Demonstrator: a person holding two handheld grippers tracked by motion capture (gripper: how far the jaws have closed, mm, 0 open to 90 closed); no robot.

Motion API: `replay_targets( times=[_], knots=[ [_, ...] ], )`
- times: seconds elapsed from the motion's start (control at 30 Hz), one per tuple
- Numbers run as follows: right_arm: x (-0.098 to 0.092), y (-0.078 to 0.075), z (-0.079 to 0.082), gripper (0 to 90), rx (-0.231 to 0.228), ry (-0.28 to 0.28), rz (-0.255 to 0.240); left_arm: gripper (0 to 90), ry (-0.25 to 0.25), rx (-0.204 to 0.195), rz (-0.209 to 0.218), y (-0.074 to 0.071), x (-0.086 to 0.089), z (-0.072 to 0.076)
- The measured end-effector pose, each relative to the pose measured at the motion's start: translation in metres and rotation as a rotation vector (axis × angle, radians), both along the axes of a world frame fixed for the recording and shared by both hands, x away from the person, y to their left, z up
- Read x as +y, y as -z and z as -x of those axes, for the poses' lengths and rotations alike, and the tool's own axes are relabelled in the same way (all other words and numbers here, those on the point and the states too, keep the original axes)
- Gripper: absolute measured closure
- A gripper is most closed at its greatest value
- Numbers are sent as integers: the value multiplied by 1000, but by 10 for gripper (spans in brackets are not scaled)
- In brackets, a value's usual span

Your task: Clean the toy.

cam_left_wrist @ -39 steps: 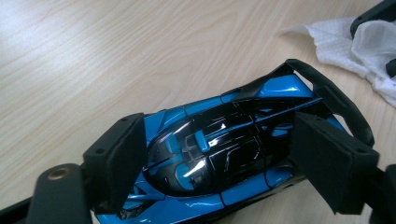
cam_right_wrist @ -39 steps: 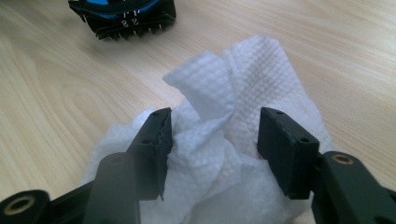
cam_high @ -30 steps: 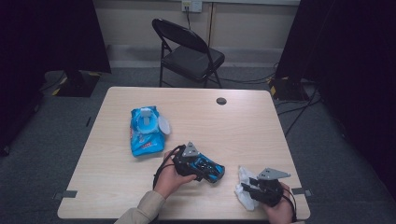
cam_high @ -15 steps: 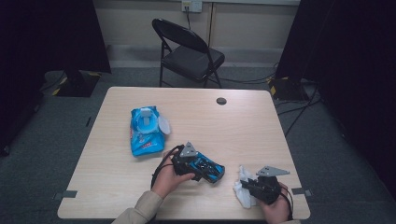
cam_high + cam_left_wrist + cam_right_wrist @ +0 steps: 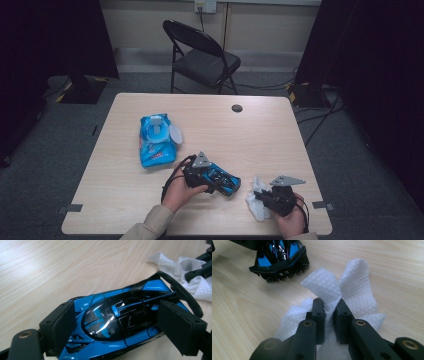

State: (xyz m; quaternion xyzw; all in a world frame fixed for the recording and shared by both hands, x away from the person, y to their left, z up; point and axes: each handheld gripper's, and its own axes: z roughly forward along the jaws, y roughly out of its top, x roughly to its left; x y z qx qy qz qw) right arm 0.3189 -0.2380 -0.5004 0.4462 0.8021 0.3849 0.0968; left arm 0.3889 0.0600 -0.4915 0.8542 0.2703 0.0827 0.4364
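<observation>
High view shows a wooden table (image 5: 125, 200) with two hands coming in from the near edge, each one holding a gripper. The left gripper (image 5: 117, 325) has a blue and black toy car (image 5: 120, 322) between its fingers (image 5: 62, 325); the pads stand wide apart and press on both sides of the car body, so the car is gripped across its width. From above, the car (image 5: 222, 181) sits near the middle of the near half of the table, just beside the left hand (image 5: 179, 186), with its end pointing toward the right gripper. The right gripper (image 5: 329, 311) is closed almost fully on a white wipe (image 5: 357, 290) — its fingers (image 5: 319, 315) have just been closing, and a fold of the wipe is pinched between them and stands up above the tips. The rest of the wipe lies crumpled on the table under the fingers. In the high view the wipe (image 5: 256, 202) lies near the right corner of the near edge, close to the car but not touching it. Farther back on the left side lies a blue wipes pack (image 5: 156, 142) with its white lid open — well apart from both grippers. A small dark round disc (image 5: 237, 108) lies near the far edge of the table, and a black folding chair (image 5: 202, 57) stands behind the table.
</observation>
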Motion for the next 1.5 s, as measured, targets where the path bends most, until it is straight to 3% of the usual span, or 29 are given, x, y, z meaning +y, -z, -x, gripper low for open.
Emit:
replay_targets(
  times=[0.17, 0.53, 0.63, 0.8, 1.07, 1.5],
  knots=[
    [-1, 1, 0, 807, -2, -4, -7, 158, 53, -40, -15, -2, -8, 3],
    [2, 0, -2, 811, 2, 4, -10, 98, 24, -45, 5, 5, -12, 2],
    [7, -2, -6, 820, 0, 10, -42, 92, 21, -49, 5, 5, -13, 3],
    [25, -11, -17, 821, -29, 9, -33, 90, 21, -54, 4, 5, -13, 3],
    [43, -2, -29, 822, 4, -2, -20, 88, 16, -68, 15, 7, -13, 5],
    [44, 2, -26, 828, 14, -23, -40, 85, 12, -69, 13, 7, -13, 6]
  ],
)
